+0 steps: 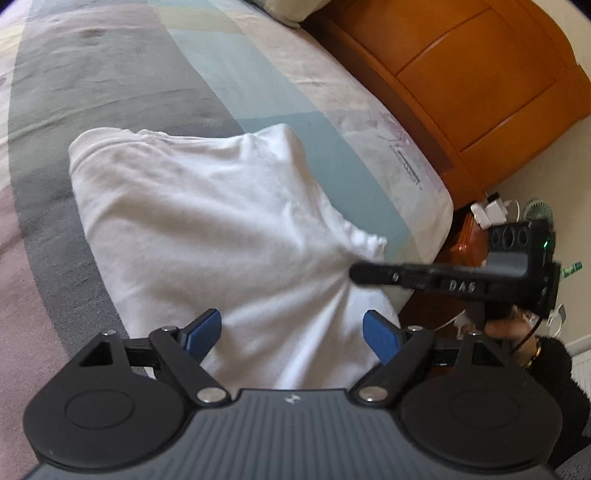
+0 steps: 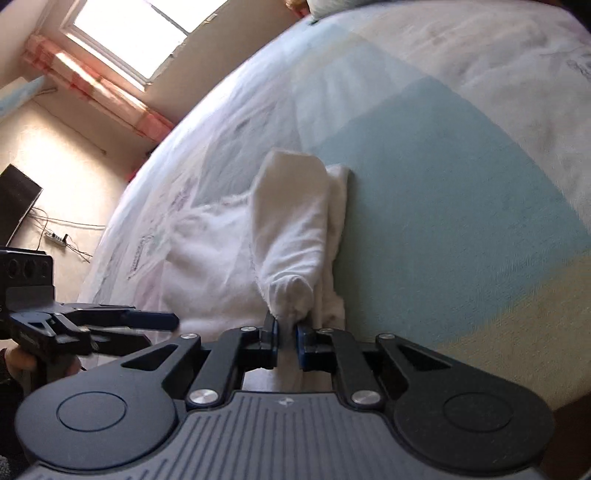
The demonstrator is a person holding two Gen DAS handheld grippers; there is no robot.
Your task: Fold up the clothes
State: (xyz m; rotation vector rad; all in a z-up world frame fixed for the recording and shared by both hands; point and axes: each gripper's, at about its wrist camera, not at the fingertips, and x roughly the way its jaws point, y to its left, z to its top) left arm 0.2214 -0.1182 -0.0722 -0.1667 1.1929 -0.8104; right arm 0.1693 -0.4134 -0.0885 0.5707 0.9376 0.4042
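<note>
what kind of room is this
Most likely a bedroom in a home. A bed with a pastel patchwork cover fills both views, a wooden headboard stands at its end with a pillow against it, and a white garment lies on the cover for folding.

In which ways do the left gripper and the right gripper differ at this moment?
The left gripper is open, while the right gripper is shut on the white garment. The left gripper holds nothing and only hangs above the cloth; the right gripper pinches a bunched edge of it. Both have blue pads on black fingers, and both are over the same garment on the bed.
</note>
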